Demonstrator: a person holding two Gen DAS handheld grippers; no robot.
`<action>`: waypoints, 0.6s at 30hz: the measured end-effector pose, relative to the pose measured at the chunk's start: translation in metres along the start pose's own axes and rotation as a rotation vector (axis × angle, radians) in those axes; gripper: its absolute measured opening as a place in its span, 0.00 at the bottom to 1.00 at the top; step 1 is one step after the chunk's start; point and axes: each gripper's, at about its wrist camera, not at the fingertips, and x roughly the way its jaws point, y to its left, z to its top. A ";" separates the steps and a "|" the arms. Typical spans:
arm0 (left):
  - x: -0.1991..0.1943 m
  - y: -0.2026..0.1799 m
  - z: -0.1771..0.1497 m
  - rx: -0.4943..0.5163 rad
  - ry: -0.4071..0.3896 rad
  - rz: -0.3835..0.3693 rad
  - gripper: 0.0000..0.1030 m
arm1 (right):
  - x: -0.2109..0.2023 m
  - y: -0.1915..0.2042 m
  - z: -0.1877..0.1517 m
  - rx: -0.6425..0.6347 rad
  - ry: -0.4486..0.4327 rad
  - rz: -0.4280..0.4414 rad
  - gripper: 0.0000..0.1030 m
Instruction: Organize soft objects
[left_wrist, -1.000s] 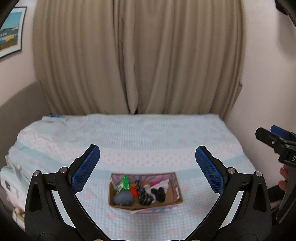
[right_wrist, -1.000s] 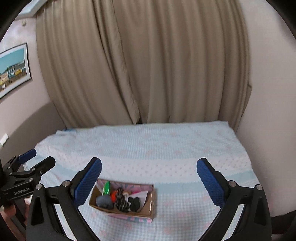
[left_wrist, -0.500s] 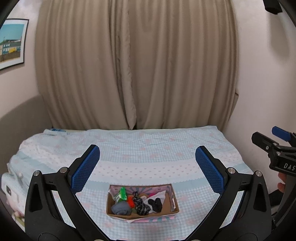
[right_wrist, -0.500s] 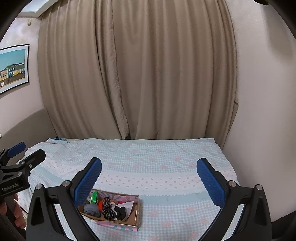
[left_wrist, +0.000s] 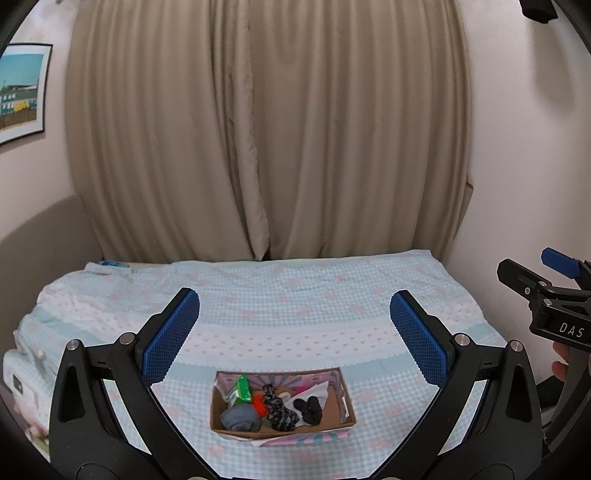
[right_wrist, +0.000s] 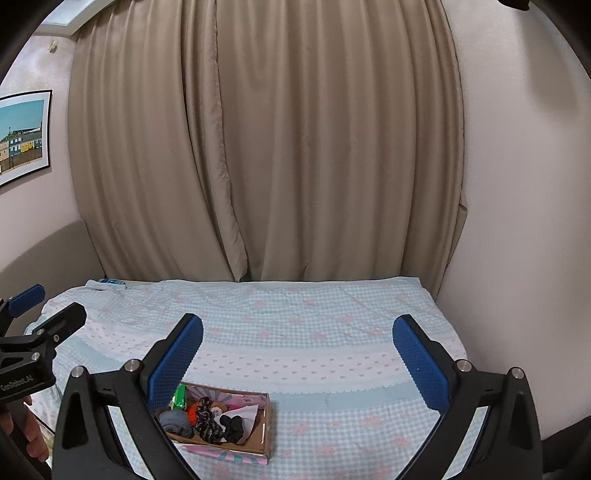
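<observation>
My left gripper is spread wide with nothing between its blue pads, and my right gripper stands just as wide and just as empty. The one cardboard box sits on the bed near its front edge, between my left fingers in that view; from the right wrist, my left-hand finger covers the box's near left corner, so I cannot see that end whole. Inside I count one grey bundle, one green packet leaning at the back, one orange piece half buried, one black-and-white twisted piece, and one black pair lying on something white; a pink scrap behind them is too small to name. All of these touch or overlap, so their shapes are hard to make out. At the bed's far left corner a small blue thing is too blurred to identify. Two beige curtain panels hang closed behind the bed, and one framed picture on the wall is cut off by the view's edge.
</observation>
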 end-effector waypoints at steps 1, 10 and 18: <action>0.000 0.001 0.000 -0.001 -0.001 0.000 1.00 | 0.001 -0.001 -0.001 0.001 -0.002 -0.002 0.99; -0.002 0.004 -0.002 -0.006 -0.003 -0.002 1.00 | 0.005 0.004 -0.004 -0.004 -0.005 -0.003 0.99; -0.007 0.005 -0.003 0.004 -0.017 0.002 1.00 | 0.003 0.007 -0.005 0.004 -0.004 -0.007 0.99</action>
